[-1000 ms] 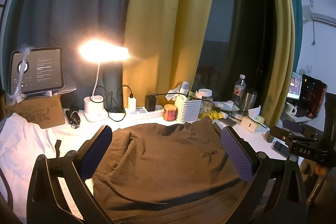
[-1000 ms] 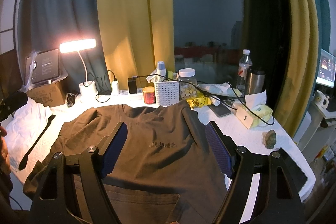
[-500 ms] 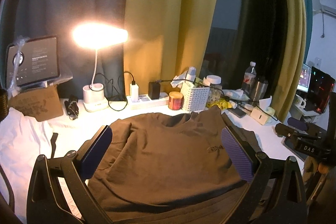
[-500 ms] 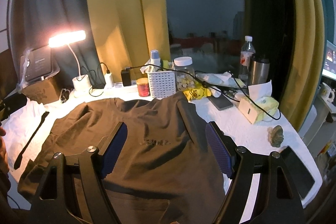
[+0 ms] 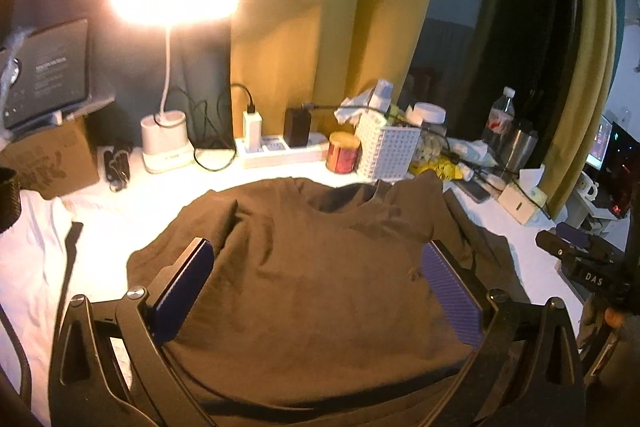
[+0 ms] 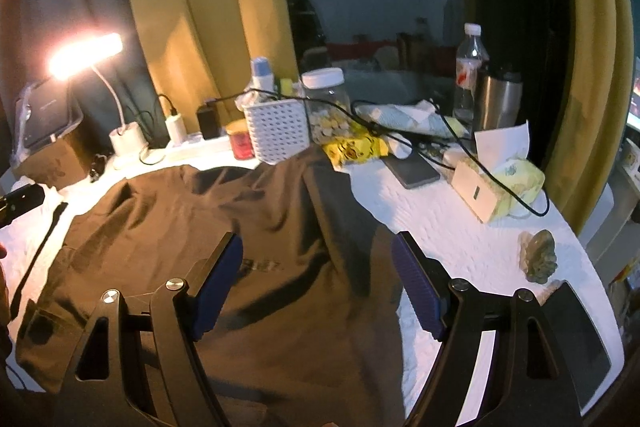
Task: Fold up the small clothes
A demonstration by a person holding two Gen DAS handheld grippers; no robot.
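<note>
A brown T-shirt (image 5: 320, 279) lies spread on the white-covered table, collar toward the back, with a small print on the chest (image 6: 260, 265). My left gripper (image 5: 316, 259) is open and empty, hovering over the shirt's middle. My right gripper (image 6: 318, 255) is open and empty over the shirt's right half (image 6: 280, 227), near its right side. The right gripper's body (image 5: 580, 263) shows at the right edge of the left wrist view.
Along the back stand a lit desk lamp (image 5: 168, 75), a power strip (image 5: 276, 151), a red jar (image 5: 342, 157), a white basket (image 6: 276, 131), a jar (image 6: 326, 107), bottles (image 6: 470, 75) and a tissue box (image 6: 496, 183). A phone (image 6: 412, 171) and a stone (image 6: 538, 255) lie right. A cardboard box (image 5: 44, 163) stands left.
Both grippers have tilted down and moved in closer over the shirt. The shirt lies the same. Both stay open.
</note>
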